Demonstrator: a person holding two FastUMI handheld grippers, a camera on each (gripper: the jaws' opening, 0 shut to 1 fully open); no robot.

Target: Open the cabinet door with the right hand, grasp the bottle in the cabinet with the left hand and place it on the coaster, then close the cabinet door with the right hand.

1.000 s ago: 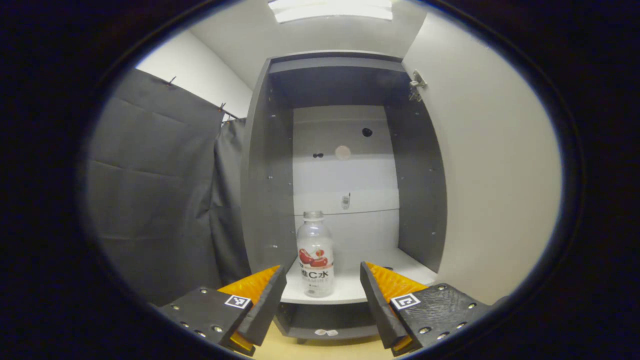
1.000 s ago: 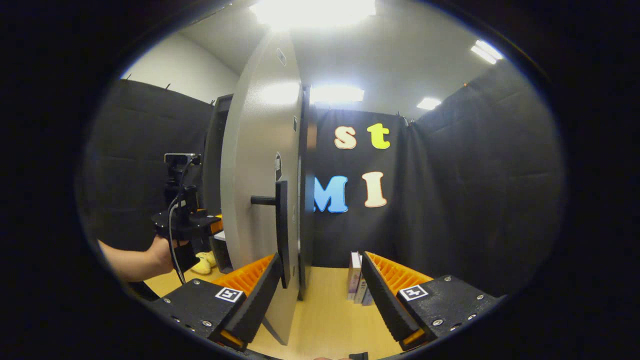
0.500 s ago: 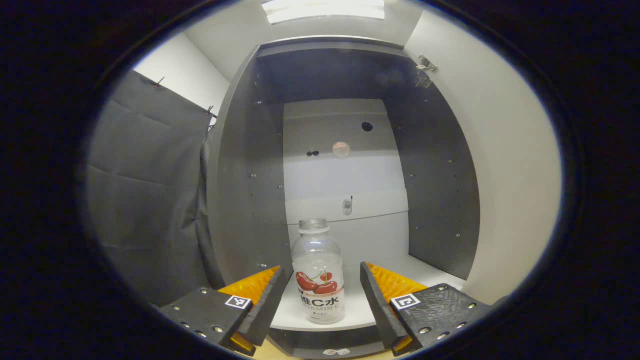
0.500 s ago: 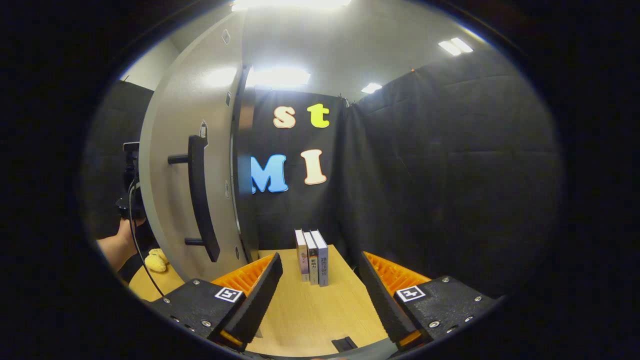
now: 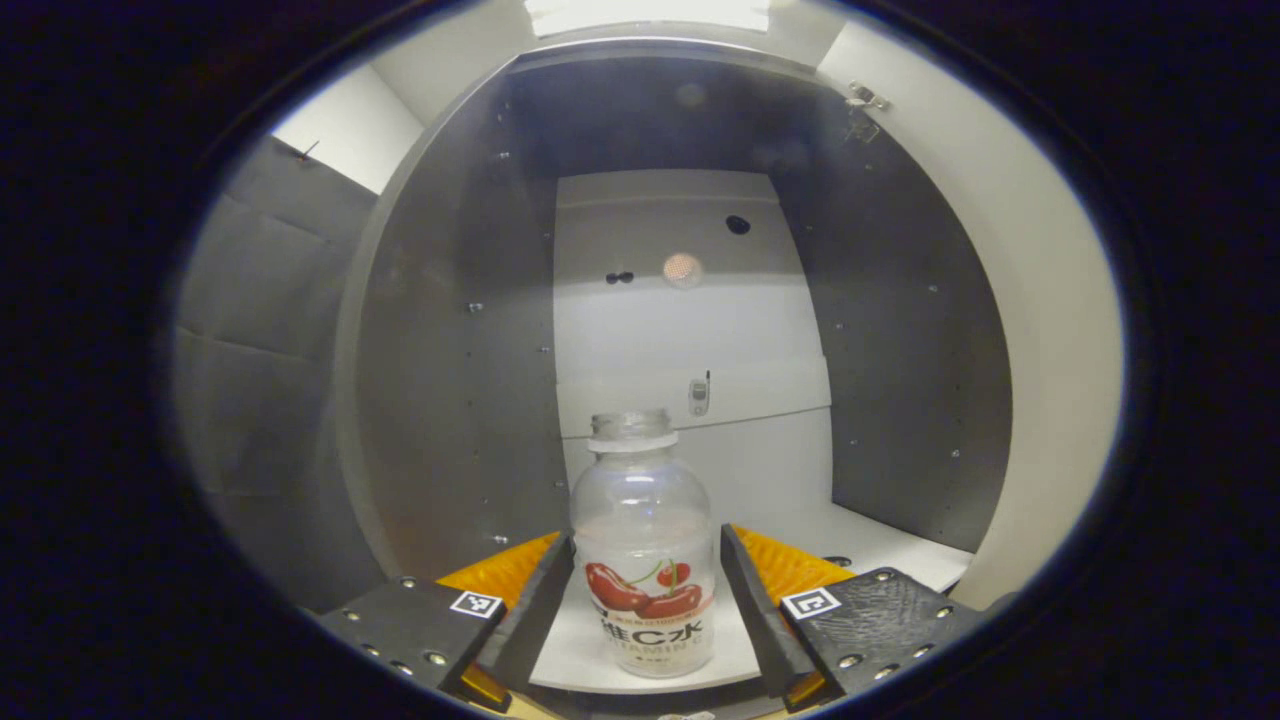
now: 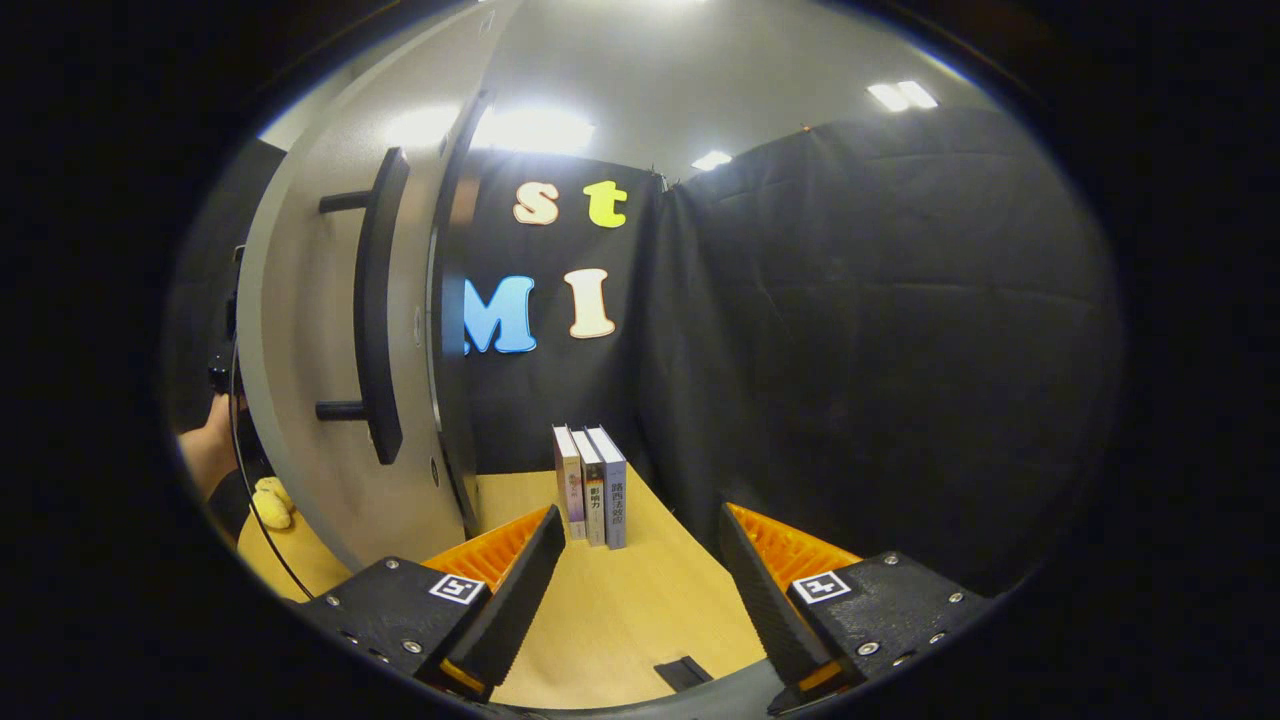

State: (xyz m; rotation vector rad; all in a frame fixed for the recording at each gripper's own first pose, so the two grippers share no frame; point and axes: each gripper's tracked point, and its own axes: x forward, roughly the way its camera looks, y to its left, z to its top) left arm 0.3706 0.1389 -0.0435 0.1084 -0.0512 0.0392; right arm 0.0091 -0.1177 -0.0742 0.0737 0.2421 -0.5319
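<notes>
A clear bottle (image 5: 645,560) with a pale cap and a cherry label stands upright on the white shelf (image 5: 890,545) of the open dark cabinet (image 5: 450,380). My left gripper (image 5: 645,535) is open, and the bottle's lower half sits between its two fingers, close to both. In the right gripper view the grey cabinet door (image 6: 300,420) stands swung open at the left, with its black bar handle (image 6: 375,300) free. My right gripper (image 6: 640,515) hangs open over the wooden table (image 6: 620,610), to the right of the door, with nothing between its fingers.
Three books (image 6: 590,485) stand upright on the table by the black cloth wall. A small dark flat piece (image 6: 683,672) lies near the table's front edge. Beyond the door's left edge are a hand (image 6: 205,450) and a yellow object (image 6: 270,500). The door's pale inner face (image 5: 1040,330) borders the cabinet's right side.
My left gripper has pushed forward into the cabinet until the bottle stands between its fingers. My right gripper has come off the door handle and drifted right, away from the open door.
</notes>
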